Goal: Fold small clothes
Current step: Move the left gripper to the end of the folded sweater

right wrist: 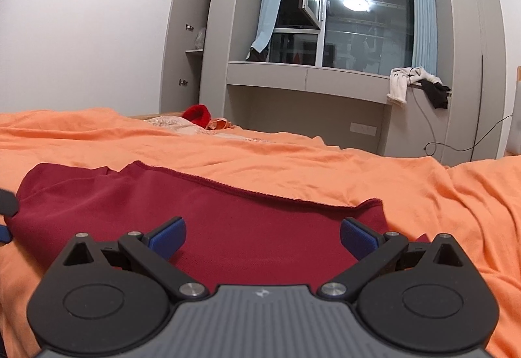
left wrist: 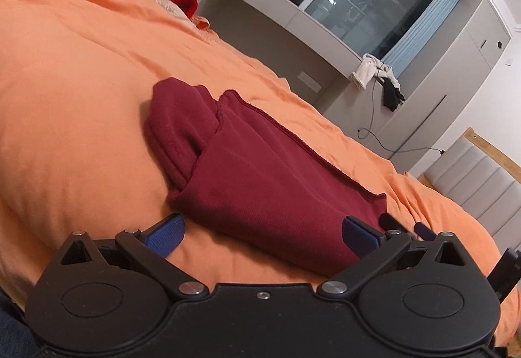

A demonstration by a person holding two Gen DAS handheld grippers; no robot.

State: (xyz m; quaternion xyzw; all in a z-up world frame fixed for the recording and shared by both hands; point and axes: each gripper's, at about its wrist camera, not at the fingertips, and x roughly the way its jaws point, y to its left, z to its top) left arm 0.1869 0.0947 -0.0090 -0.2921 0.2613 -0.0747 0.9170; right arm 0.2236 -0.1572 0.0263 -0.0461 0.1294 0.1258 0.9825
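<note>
From the left wrist camera I see the dark red garment (left wrist: 260, 169) lying on the orange bedspread (left wrist: 81, 97), already doubled over itself: a flat top layer with a stitched hem running along its far edge, and a rolled sleeve or leg poking out at the far left end. My left gripper (left wrist: 262, 234) sits at the garment's near edge, jaws spread wide, nothing between them. The right gripper's tips show just past the garment's near right corner.

From the right wrist camera the same garment fills the foreground, its hem toward the window (right wrist: 368, 19). My right gripper (right wrist: 262, 236) hovers over it, jaws wide, holding nothing. I judge at least one fold is done; the loose end still needs tucking.
</note>
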